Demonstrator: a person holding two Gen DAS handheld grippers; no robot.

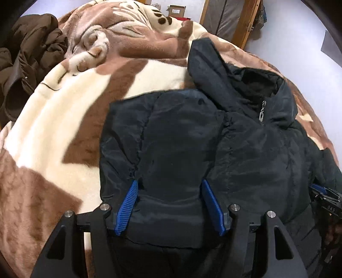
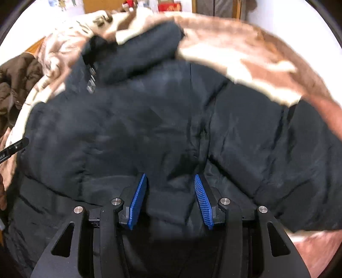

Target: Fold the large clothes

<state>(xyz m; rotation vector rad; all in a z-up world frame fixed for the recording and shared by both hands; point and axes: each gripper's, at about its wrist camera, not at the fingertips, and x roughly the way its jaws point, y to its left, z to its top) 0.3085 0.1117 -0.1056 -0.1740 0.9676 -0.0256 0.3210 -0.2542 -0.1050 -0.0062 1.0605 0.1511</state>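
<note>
A large black padded jacket lies on a bed, hood and zipper collar toward the far right; it fills most of the right wrist view. Its left sleeve is folded over the body. My left gripper is open, its blue fingers standing either side of the sleeve cuff. My right gripper is open, blue fingers either side of a fold of the right sleeve near the jacket's middle. The right gripper's tip shows at the left view's right edge.
A brown and cream fleece blanket covers the bed. A brown jacket lies heaped at the far left, also seen in the right wrist view. A wooden frame and a cardboard box stand beyond the bed.
</note>
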